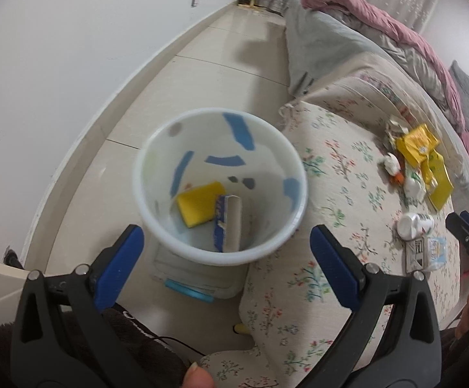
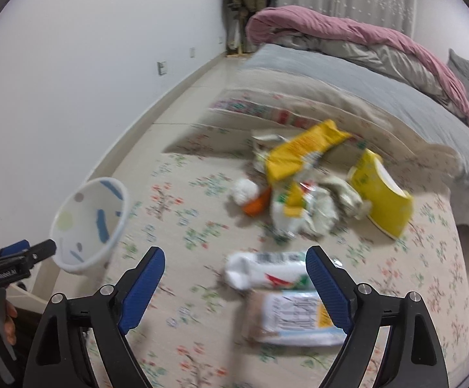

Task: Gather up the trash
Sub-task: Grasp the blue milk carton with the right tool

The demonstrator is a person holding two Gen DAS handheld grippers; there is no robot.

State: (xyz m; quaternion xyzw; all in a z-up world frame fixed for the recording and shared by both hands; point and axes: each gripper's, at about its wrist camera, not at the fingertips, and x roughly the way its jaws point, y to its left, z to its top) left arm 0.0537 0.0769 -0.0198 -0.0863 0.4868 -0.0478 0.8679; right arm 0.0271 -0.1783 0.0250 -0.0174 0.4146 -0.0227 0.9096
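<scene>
A white bin (image 1: 220, 186) with blue marks stands on the floor beside the bed; it also shows in the right wrist view (image 2: 89, 223). Inside lie a yellow sponge (image 1: 199, 203) and a blue-white carton (image 1: 228, 223). My left gripper (image 1: 226, 252) is open and empty above the bin's near rim. My right gripper (image 2: 234, 278) is open and empty over the floral bedspread (image 2: 182, 213), with a white bottle (image 2: 266, 270) and a small box (image 2: 296, 320) lying between its fingers. Farther off lie yellow wrappers (image 2: 302, 152), a yellow paper cup (image 2: 380, 194) and crumpled packets (image 2: 305, 213).
A pink duvet (image 2: 347, 32) and grey blanket (image 2: 347, 77) cover the far bed. A white wall (image 1: 57, 64) and tiled floor (image 1: 208, 71) lie left. A clear box with a blue lid (image 1: 192, 281) sits under the bin.
</scene>
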